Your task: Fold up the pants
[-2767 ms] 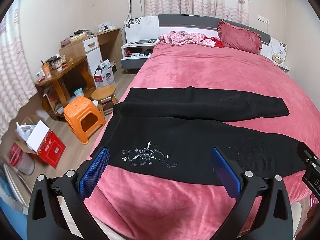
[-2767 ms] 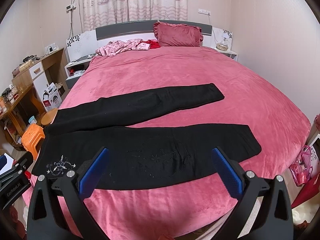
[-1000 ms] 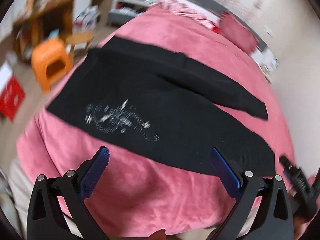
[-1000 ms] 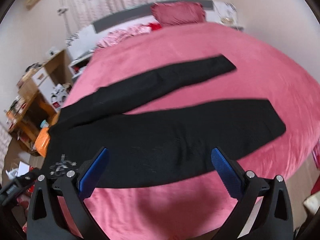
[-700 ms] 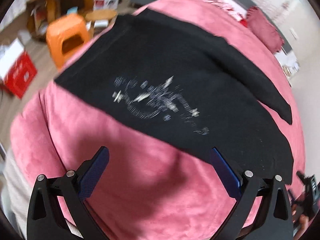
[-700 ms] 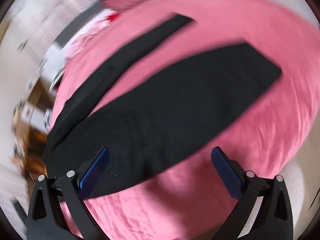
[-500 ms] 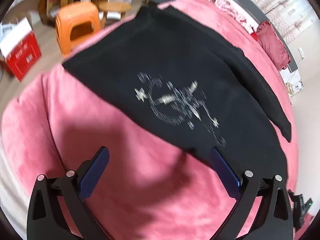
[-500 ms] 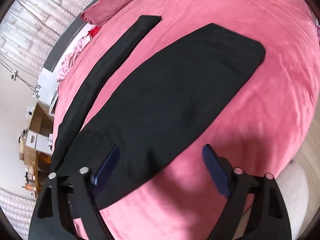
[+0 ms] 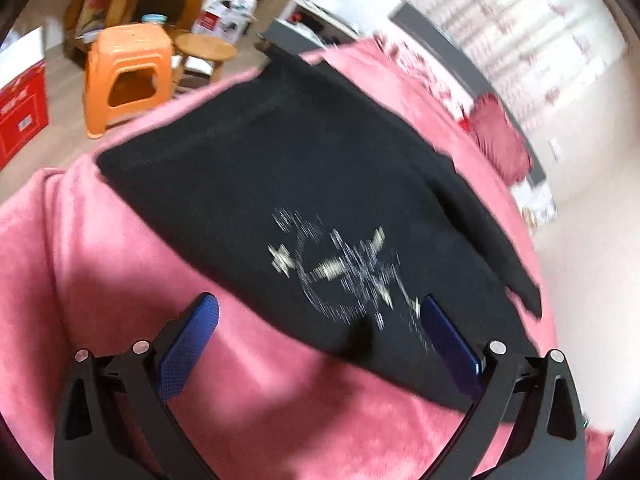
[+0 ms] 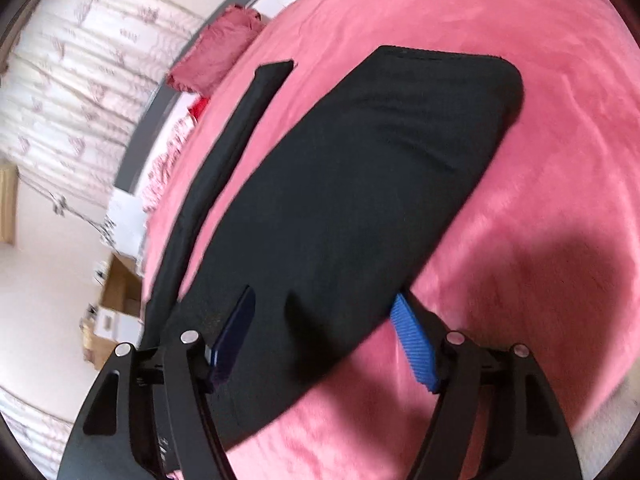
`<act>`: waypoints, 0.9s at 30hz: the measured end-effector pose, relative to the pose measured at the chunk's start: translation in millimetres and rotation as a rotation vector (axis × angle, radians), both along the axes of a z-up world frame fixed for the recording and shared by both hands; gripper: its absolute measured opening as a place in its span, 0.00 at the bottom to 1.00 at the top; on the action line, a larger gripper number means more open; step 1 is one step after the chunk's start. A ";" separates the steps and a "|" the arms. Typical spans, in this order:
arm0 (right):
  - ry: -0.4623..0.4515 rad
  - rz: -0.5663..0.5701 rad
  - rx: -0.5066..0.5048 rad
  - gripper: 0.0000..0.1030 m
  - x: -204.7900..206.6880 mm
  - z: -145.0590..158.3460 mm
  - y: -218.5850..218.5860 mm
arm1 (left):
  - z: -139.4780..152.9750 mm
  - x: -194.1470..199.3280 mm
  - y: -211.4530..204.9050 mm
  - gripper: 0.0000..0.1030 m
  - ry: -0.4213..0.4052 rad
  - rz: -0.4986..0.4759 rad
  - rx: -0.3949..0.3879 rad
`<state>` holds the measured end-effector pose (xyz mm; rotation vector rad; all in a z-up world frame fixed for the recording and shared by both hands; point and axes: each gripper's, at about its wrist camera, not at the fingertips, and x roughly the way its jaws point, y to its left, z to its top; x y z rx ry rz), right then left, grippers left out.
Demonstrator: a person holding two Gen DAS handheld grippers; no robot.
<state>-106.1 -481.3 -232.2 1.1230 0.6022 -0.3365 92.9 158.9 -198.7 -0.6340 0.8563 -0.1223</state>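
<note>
Pants (image 10: 340,200) are spread flat on the bed (image 10: 540,220), filling mid-frame. The right claw (image 10: 324,340) is closing around the near leg's edge, not yet pinched; the left claw (image 9: 316,340) is held wide, empty. Both layers should be caught together.

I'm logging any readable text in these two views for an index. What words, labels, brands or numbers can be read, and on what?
None can be read.
Red box: white label, too blurred.
White carton: red print, too blurred.
Black pants: silver embroidery, a pattern rather than lettering.
Right wrist view: no legible text.
</note>
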 end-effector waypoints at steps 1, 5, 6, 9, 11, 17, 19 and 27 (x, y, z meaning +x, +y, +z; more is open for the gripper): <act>-0.016 -0.014 0.009 0.60 -1.4 -3.2 -3.6 | -0.2 0.0 5.1 0.97 -0.011 0.021 -0.024; -0.038 0.011 -0.024 0.51 0.6 -4.9 -5.6 | -6.6 5.5 17.5 0.97 -0.019 0.053 -0.101; -0.048 0.008 -0.027 0.49 0.7 -5.0 -6.3 | -6.2 6.9 17.4 0.97 -0.024 0.054 -0.100; -0.109 -0.008 -0.004 0.40 -1.2 -7.2 -11.5 | -4.7 9.2 17.0 0.92 -0.033 0.058 -0.110; -0.150 -0.026 0.039 0.30 -0.8 -12.6 -18.2 | -5.2 14.3 21.3 0.80 -0.032 0.065 -0.140; -0.116 -0.006 0.054 0.18 14.0 -19.5 -25.2 | -19.3 29.9 38.6 0.52 -0.006 0.107 -0.220; -0.092 0.007 0.042 0.16 17.0 -17.3 -26.8 | -15.4 33.2 34.8 0.29 0.019 0.086 -0.166; -0.024 0.068 -0.092 0.12 25.7 22.3 -25.7 | 22.2 24.5 35.6 0.06 -0.010 0.052 -0.113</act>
